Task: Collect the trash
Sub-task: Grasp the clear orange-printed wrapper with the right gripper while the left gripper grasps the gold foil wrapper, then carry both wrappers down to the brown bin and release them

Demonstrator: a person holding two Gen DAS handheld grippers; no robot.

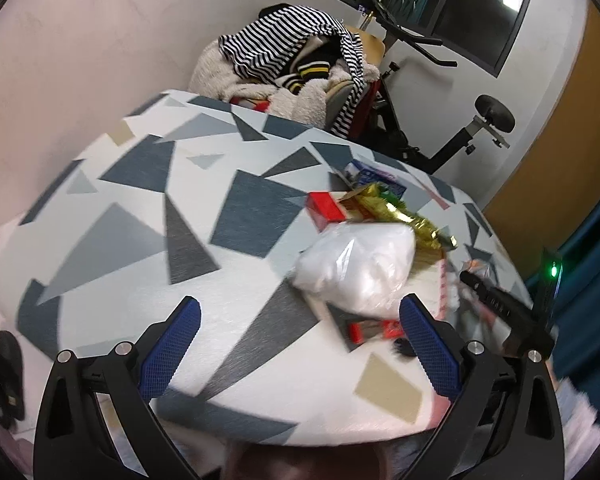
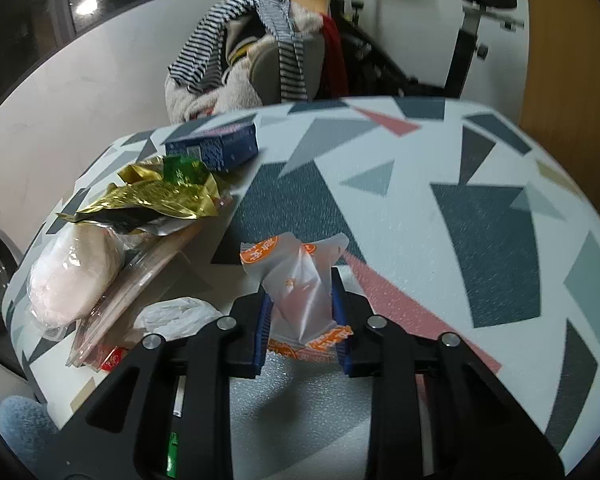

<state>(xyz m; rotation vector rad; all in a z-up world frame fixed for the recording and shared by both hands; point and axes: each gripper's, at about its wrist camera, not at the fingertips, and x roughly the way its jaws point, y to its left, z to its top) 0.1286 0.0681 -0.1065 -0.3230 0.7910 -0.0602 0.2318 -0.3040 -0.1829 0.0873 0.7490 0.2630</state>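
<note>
While right tongs [image 2: 300,292] pinch wrapper [image 2: 296,276], tabletop [image 2: 480,208] beyond bare.

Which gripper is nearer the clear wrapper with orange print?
Right. The right gripper has its pads against the wrapper. The left gripper is open over bare tablecloth, beside the white bag.
</note>
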